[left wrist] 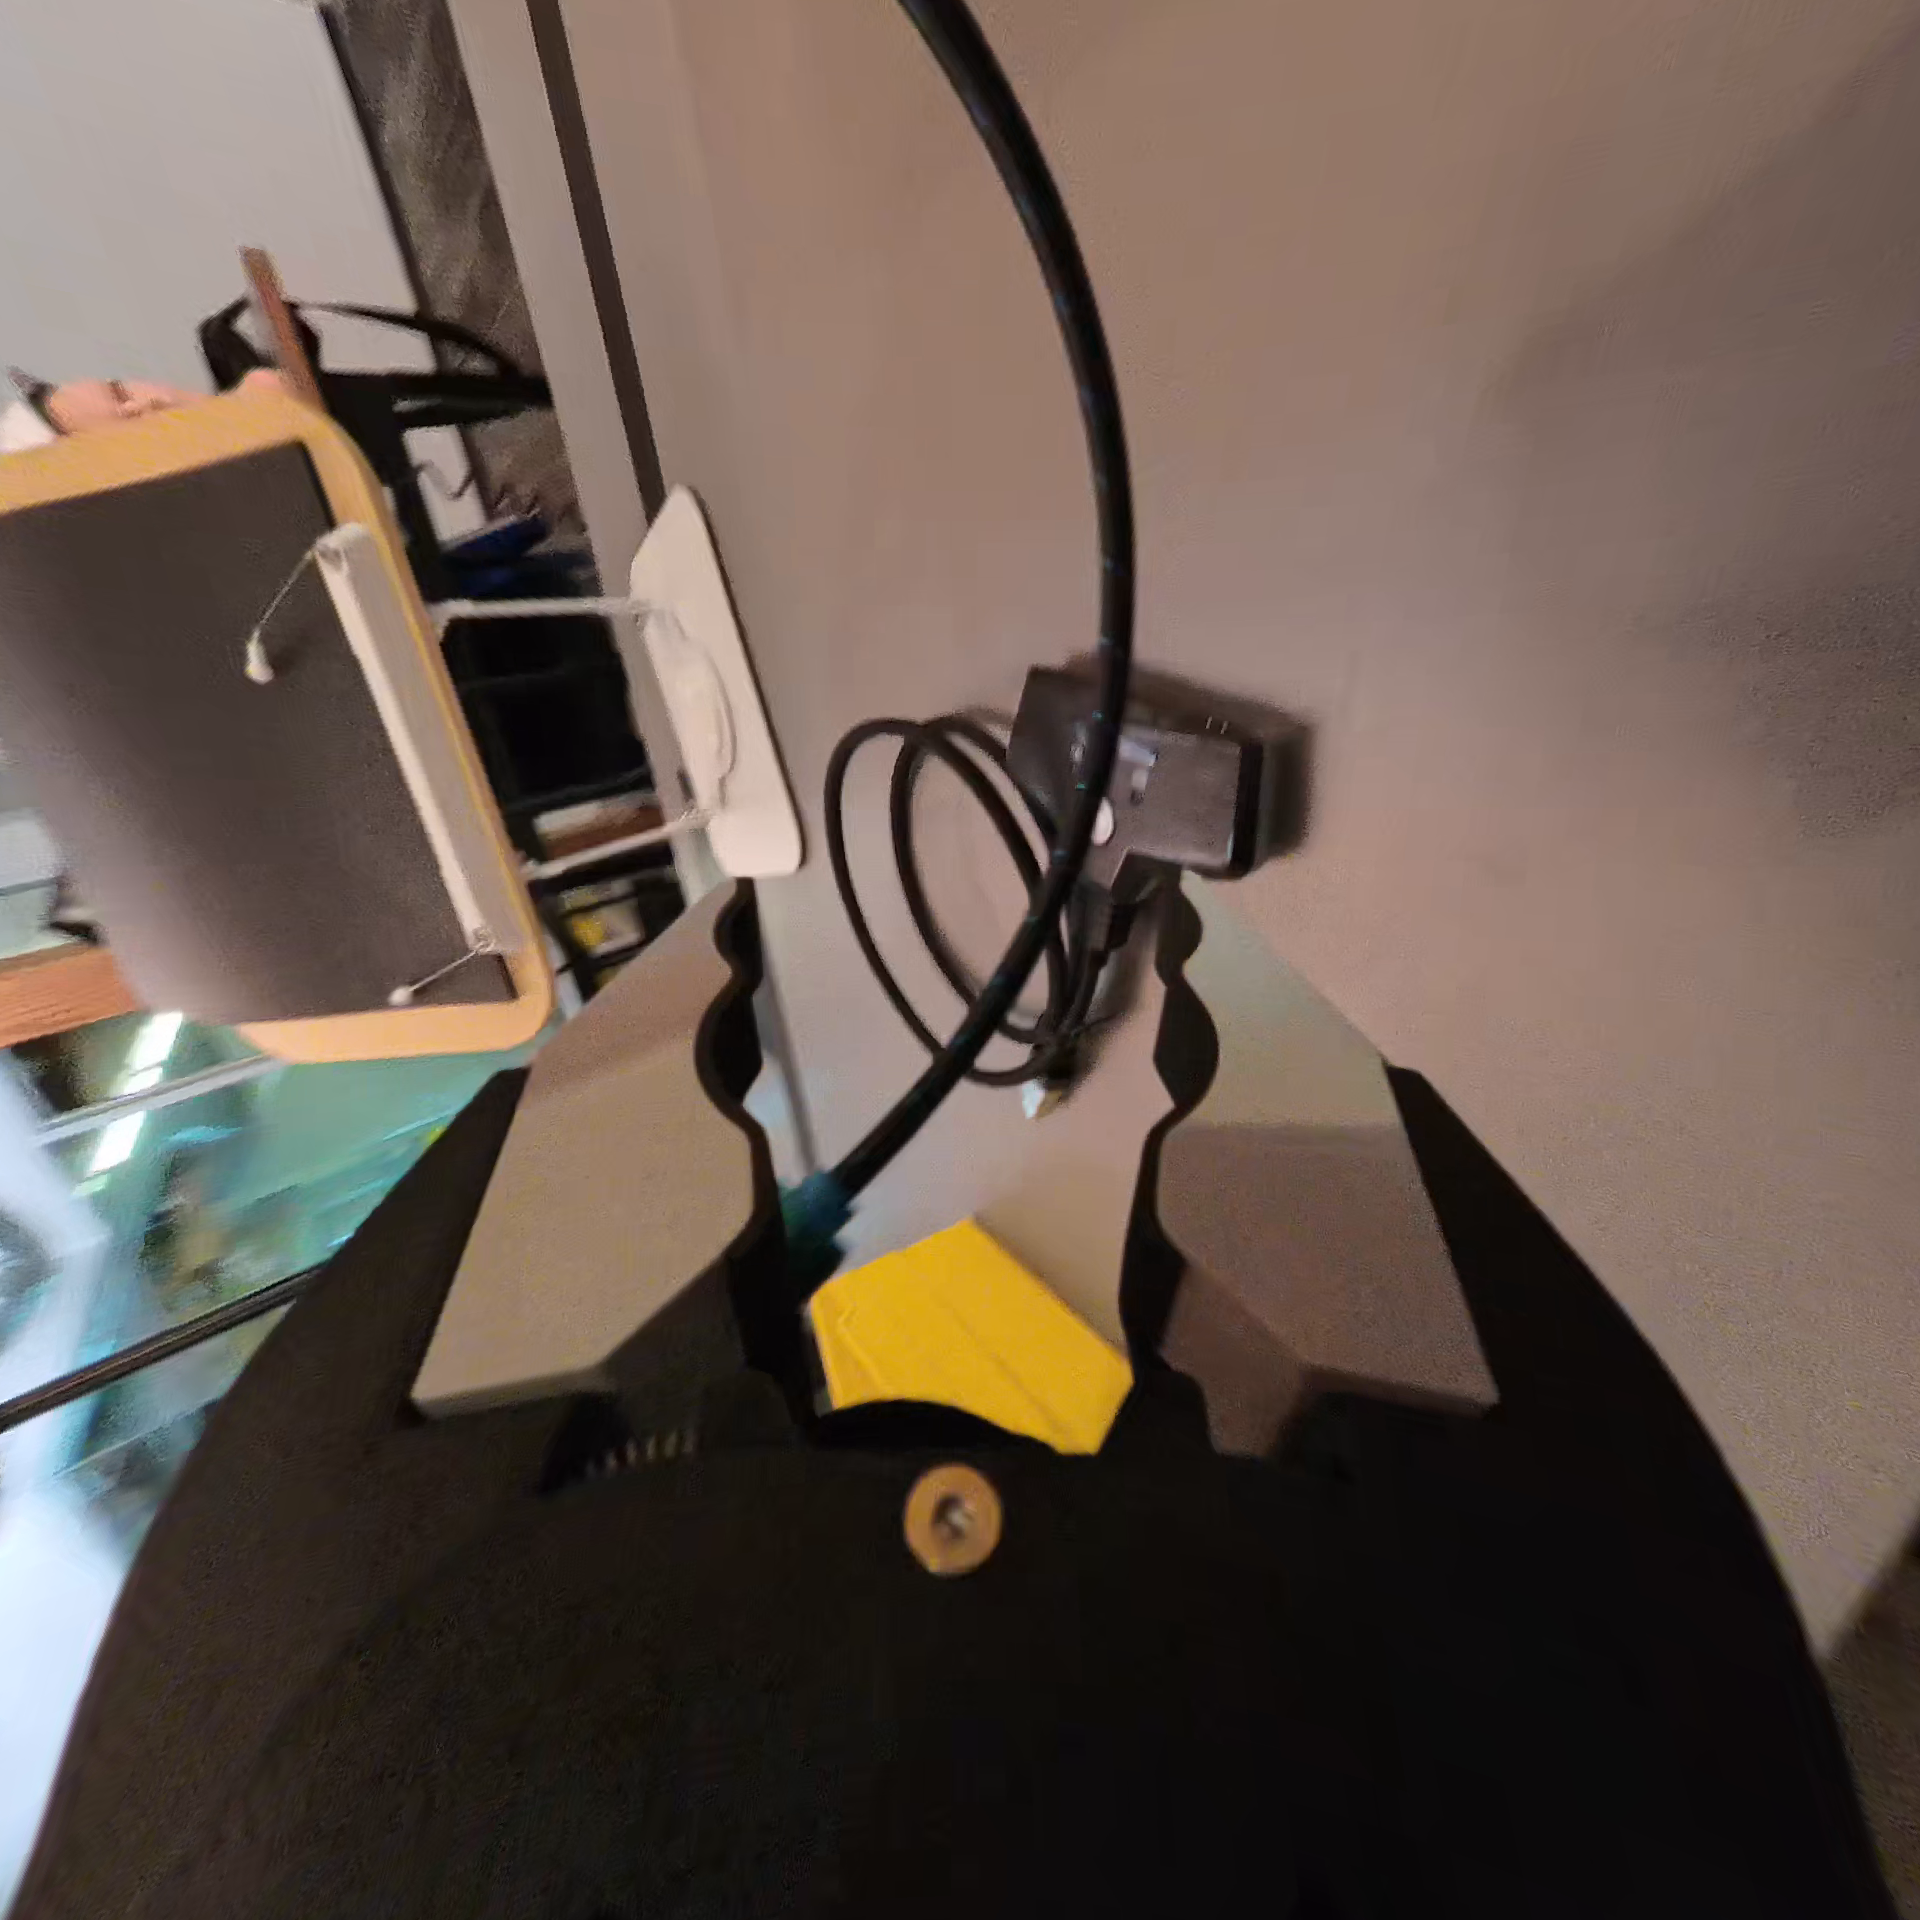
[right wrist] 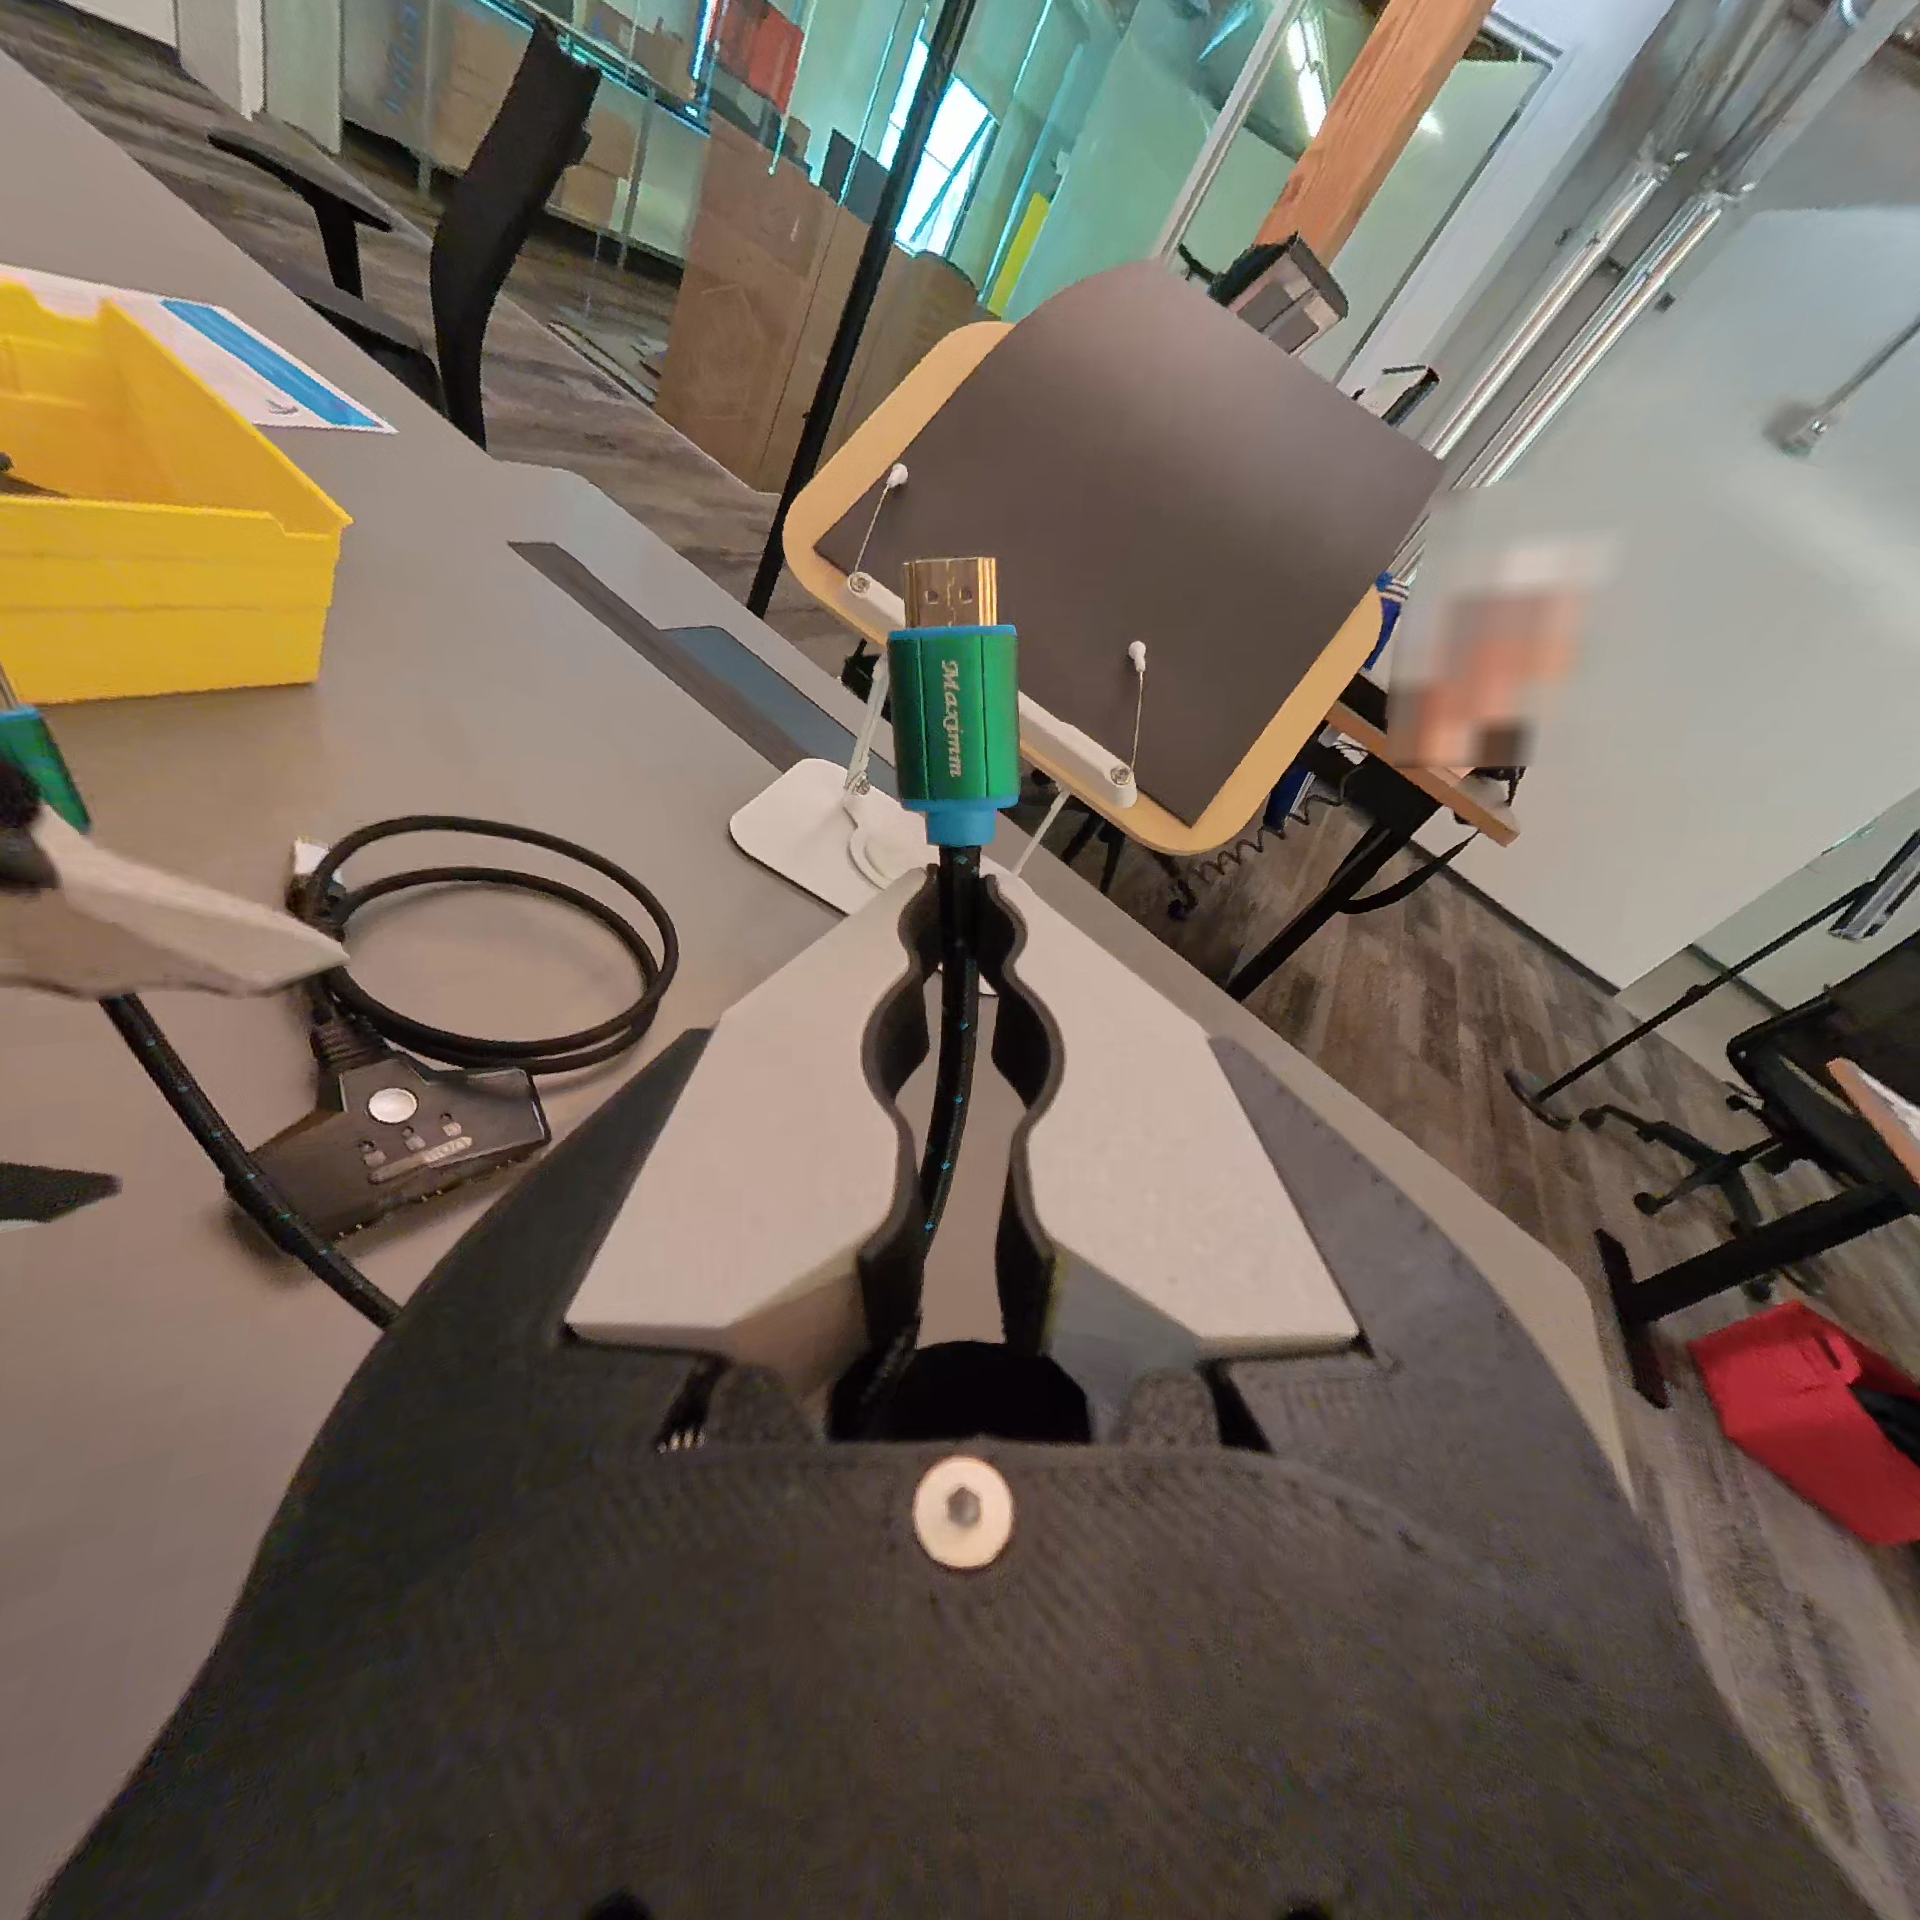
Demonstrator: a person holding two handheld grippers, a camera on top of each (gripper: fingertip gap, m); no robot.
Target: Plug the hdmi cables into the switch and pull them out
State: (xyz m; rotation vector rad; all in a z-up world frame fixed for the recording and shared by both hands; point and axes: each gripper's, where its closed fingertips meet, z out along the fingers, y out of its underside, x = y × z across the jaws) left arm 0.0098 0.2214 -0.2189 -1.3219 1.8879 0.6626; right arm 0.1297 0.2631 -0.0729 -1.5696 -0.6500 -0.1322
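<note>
The black HDMI switch (right wrist: 405,1143) lies on the grey table (right wrist: 468,727) with its thin lead coiled (right wrist: 499,935) beside it. My right gripper (right wrist: 956,894) is shut on a black braided HDMI cable (right wrist: 951,1091) just below its green plug (right wrist: 954,717), whose gold tip stands upright above the fingertips. My left gripper (left wrist: 956,914) is open and points at the switch (left wrist: 1164,769). The second cable (left wrist: 1081,520) arcs overhead, and its green plug (left wrist: 816,1216) rests against the root of the left finger. One finger of the left gripper shows in the right wrist view (right wrist: 156,935).
A yellow bin (right wrist: 156,540) stands at the left of the table and shows behind the left jaws (left wrist: 966,1330). A dark board with a tan rim (right wrist: 1122,551) leans on a white stand (left wrist: 717,686) by the table's far edge. Chairs and a red box (right wrist: 1808,1413) are on the floor.
</note>
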